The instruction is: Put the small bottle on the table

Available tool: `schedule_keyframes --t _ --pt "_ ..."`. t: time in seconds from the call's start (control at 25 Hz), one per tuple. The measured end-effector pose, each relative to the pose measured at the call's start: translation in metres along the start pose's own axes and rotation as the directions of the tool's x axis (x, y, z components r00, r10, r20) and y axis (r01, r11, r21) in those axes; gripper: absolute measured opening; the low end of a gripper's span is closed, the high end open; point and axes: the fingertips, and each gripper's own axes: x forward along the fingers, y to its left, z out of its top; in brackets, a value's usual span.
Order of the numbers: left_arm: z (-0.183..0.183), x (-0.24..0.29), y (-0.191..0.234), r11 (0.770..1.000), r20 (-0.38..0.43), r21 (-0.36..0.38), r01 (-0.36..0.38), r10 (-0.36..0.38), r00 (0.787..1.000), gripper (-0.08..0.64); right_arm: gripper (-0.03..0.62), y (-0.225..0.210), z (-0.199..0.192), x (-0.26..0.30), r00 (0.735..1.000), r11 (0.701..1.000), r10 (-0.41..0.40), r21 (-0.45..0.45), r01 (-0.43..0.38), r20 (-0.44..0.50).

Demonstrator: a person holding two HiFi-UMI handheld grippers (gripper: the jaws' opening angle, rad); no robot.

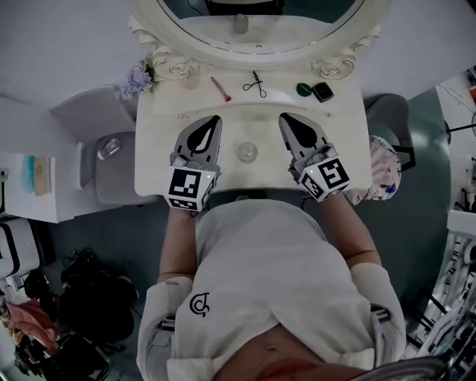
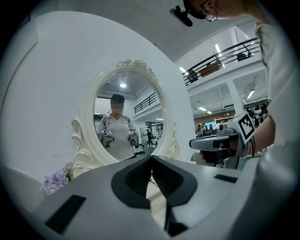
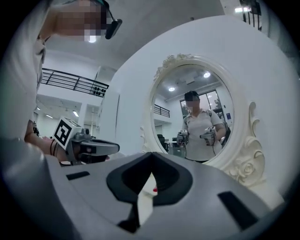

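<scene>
Here, parts are listed from largest to smallest.

1. White vanity table [image 1: 342, 126] with an oval mirror in a carved cream frame [image 1: 312, 15]. The top lies under both sets of fingers and the mirror stands beyond their tips. A forward push could probably knock the tips against the frame.
2. Left gripper [image 1: 217, 119] and right gripper [image 1: 283, 118], both grey with black pads. The fingers [image 2: 138, 178] of each are pressed together with nothing between them. The main hazard is judged to be an inward swing or a drop by either gripper. Its flank could strike the bottle standing in the gap and tip it or roll it toward the near edge. Closed jaws could not catch it.
3. Sprig of purple artificial flowers [image 1: 136, 78], well outside the left fingers and unlikely to be disturbed.
4. Small pale bottle [image 1: 247, 152], of which only the round top shows from above. It appears to stand on the table already. It is between the two grippers, apart from both, and nearer the person than the fingertips. Neither gripper view shows it, so any re-grasp would have to begin blind.
5. Black metal eyelash curler [image 1: 255, 83], pink stick [image 1: 220, 89], dark green round item [image 1: 303, 89] and black square case [image 1: 323, 91]. These lie just beyond the fingertips, where a forward sweep would scatter them.
</scene>
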Motion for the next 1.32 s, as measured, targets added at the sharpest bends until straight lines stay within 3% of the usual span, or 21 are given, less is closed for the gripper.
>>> schedule_keyframes --t 0.16,0.6,1.32 --pt "0.0 -0.003 0.005 1.0 -0.005 -0.012 -0.027 0.027 1.0 0.012 0.008 0.004 0.003 0.0 1.0 1.0 0.005 -0.012 -0.005 0.002" --pt "0.002 -0.004 -0.006 1.0 -0.015 0.016 -0.007 0.007 1.0 0.012 0.006 0.01 -0.004 -0.002 0.999 1.0 -0.003 -0.03 0.002 -0.032" --pt "0.008 -0.007 -0.024 1.0 0.019 -0.002 0.031 -0.031 0.999 0.011 0.005 0.01 -0.004 -0.011 0.999 1.0 -0.017 -0.007 0.016 -0.033"
